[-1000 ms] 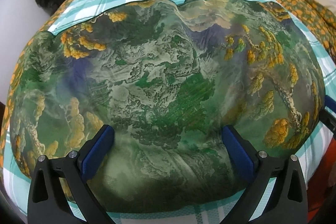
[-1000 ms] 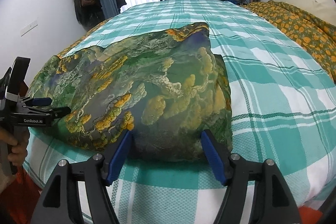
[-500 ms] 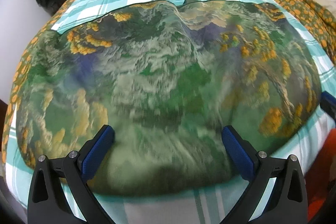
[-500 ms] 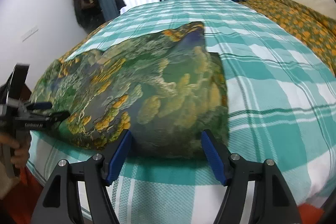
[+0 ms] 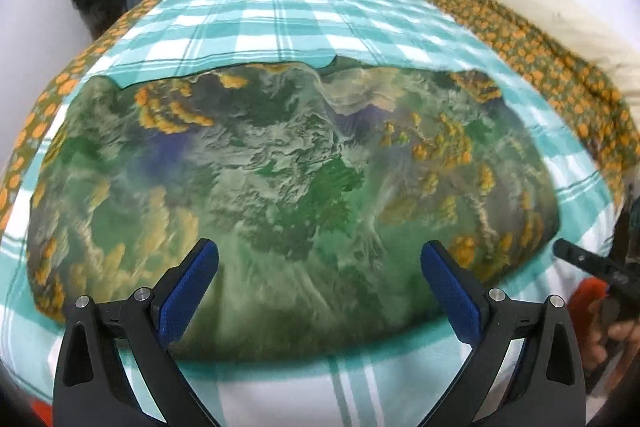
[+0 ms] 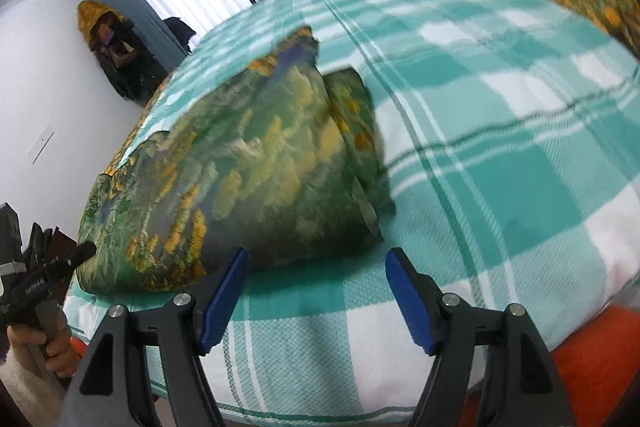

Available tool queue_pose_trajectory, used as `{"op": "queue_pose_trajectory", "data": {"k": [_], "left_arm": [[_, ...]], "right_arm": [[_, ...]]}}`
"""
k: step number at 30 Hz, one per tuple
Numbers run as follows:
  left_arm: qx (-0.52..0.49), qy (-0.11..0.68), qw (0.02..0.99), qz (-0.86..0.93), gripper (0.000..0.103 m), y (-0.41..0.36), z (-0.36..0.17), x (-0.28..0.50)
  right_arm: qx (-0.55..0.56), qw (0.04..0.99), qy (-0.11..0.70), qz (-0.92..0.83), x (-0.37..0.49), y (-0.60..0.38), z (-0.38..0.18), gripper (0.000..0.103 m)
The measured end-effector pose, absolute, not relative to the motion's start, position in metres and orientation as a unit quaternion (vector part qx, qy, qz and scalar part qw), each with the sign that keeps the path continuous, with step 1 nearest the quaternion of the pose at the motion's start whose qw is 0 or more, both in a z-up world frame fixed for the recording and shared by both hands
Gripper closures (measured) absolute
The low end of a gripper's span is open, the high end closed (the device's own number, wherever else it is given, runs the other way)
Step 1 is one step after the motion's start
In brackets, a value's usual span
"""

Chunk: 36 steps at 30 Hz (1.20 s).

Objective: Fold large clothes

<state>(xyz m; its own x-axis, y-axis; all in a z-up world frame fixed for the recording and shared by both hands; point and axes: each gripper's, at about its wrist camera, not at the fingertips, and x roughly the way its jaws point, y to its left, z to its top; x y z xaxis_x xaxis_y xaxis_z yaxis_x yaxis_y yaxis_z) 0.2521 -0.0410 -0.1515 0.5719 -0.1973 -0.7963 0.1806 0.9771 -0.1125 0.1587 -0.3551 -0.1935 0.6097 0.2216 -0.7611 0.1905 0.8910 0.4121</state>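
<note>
The folded green garment with yellow-orange landscape print (image 5: 288, 195) lies on the teal-and-white checked bedsheet (image 5: 280, 23), filling mid-frame. The left gripper (image 5: 319, 281) hovers at bottom centre, jaws wide, nothing gripped. The right gripper (image 6: 316, 287), jaws wide and just opening, holds nothing.

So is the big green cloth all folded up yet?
Partly. The green printed garment already lies doubled in layers on the checked bedspread. Nothing is in hand: the left gripper and right gripper both hang open. More folds probably remain.
</note>
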Motion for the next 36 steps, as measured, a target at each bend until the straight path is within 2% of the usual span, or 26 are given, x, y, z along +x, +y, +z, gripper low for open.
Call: {"op": "queue_pose_trajectory", "data": {"k": [3, 7, 9, 13, 14, 18, 19, 21, 25, 29, 33, 36], "left_arm": [[0.029, 0.464, 0.879, -0.102, 0.002, -0.055, -0.169, 0.258], [0.043, 0.471, 0.875, -0.102, 0.001, -0.058, -0.184, 0.261], [0.045, 0.475, 0.873, -0.104, 0.001, -0.058, -0.186, 0.264], [0.051, 0.475, 0.872, -0.110, 0.001, -0.058, -0.185, 0.263], [0.048, 0.474, 0.872, -0.112, 0.001, -0.057, -0.183, 0.263], [0.045, 0.478, 0.871, -0.103, 0.002, -0.053, -0.168, 0.256], [0.049, 0.472, 0.875, -0.098, 0.005, -0.052, -0.158, 0.254], [0.058, 0.447, 0.888, -0.094, 0.009, -0.052, -0.133, 0.253], [0.019, 0.394, 0.909, -0.131, 0.006, -0.059, -0.061, 0.263], [-0.012, 0.431, 0.871, -0.237, 0.005, -0.100, -0.019, 0.284], [0.059, 0.466, 0.828, -0.307, 0.005, -0.163, -0.008, 0.289], [0.151, 0.457, 0.828, -0.288, 0.005, -0.189, -0.017, 0.281]], "right_arm": [[0.289, 0.848, 0.444, 0.023, 0.165, -0.361, -0.208, 0.030], [0.350, 0.843, 0.409, 0.017, 0.173, -0.374, -0.212, 0.030], [0.377, 0.836, 0.398, 0.009, 0.184, -0.378, -0.218, 0.021], [0.407, 0.826, 0.390, -0.008, 0.200, -0.380, -0.230, 0.019], [0.416, 0.824, 0.385, -0.011, 0.201, -0.381, -0.231, 0.021], [0.417, 0.829, 0.373, -0.003, 0.196, -0.387, -0.228, 0.055], [0.413, 0.832, 0.371, 0.002, 0.195, -0.387, -0.225, 0.058], [0.376, 0.853, 0.362, 0.016, 0.192, -0.381, -0.210, 0.067], [0.269, 0.905, 0.326, 0.038, 0.184, -0.352, -0.165, 0.070], [0.168, 0.942, 0.283, 0.058, 0.175, -0.309, -0.125, 0.070], [0.066, 0.962, 0.252, 0.087, 0.159, -0.261, -0.098, 0.070], [-0.005, 0.965, 0.234, 0.117, 0.147, -0.224, -0.087, 0.070]]}}
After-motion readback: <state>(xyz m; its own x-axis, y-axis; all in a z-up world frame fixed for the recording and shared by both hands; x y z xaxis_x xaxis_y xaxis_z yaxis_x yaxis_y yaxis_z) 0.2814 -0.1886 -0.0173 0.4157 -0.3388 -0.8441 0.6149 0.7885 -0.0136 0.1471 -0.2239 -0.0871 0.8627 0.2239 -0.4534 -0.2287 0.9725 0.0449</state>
